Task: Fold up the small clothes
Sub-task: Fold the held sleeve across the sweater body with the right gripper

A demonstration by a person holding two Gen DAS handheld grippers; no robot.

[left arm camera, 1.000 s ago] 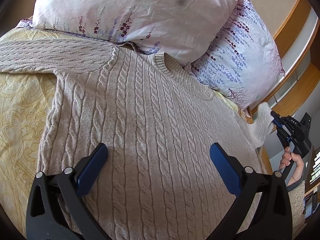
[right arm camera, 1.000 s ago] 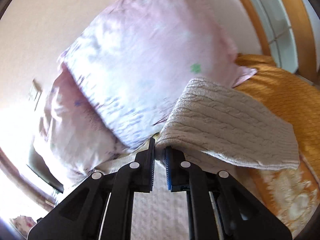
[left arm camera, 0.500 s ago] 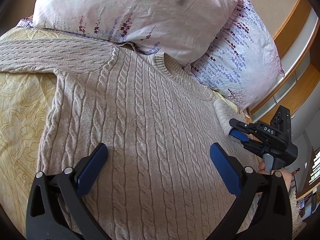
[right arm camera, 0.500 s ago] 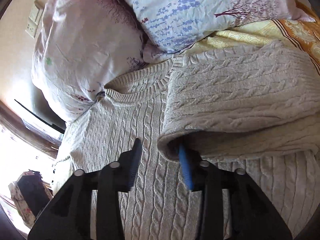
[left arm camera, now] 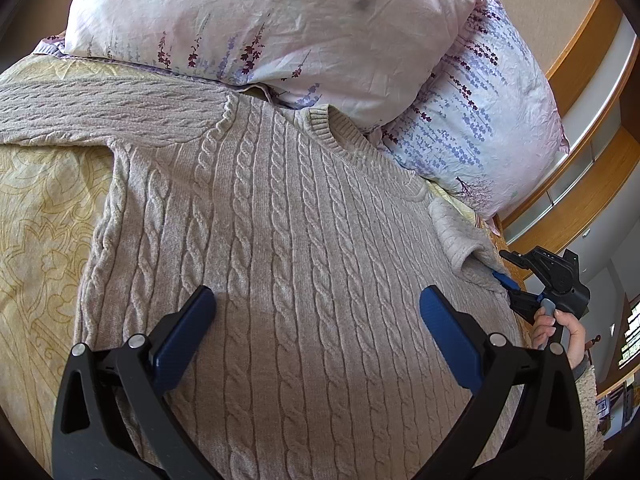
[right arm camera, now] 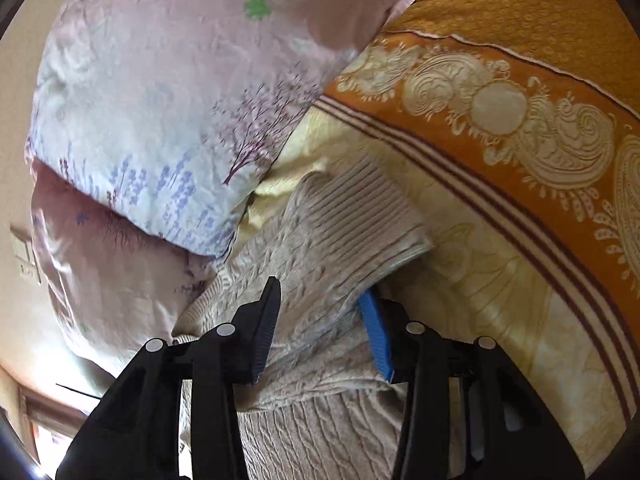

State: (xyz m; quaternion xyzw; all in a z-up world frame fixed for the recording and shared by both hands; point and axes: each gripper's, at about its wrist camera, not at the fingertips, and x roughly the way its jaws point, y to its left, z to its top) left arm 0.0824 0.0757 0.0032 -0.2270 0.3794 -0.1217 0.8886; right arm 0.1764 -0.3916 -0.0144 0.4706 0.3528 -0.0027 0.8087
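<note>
A beige cable-knit sweater (left arm camera: 300, 260) lies flat on the bed, its collar toward the pillows. One sleeve (left arm camera: 100, 112) stretches out to the left. The other sleeve (left arm camera: 456, 232) is bent over at the sweater's right edge. My left gripper (left arm camera: 316, 308) hovers open over the sweater's body with nothing between its fingers. My right gripper (left arm camera: 506, 276) sits at that right edge, held by a person's hand (left arm camera: 560, 332). In the right wrist view the right gripper (right arm camera: 320, 328) straddles the sleeve (right arm camera: 332, 248), ribbed cuff ahead. Its jaws are closing, with a gap still showing.
Two floral pillows (left arm camera: 260, 28) (left arm camera: 480, 120) lean at the head of the bed, just past the collar. A yellow patterned bedspread (left arm camera: 40, 220) with an orange border (right arm camera: 520, 120) covers the bed. A wooden frame (left arm camera: 580, 80) runs along the right wall.
The right gripper let go of the lifted sleeve, opened, rolled and dropped to the sweater's right edge, where the sleeve now sits between its jaws. The left gripper has stayed still.
</note>
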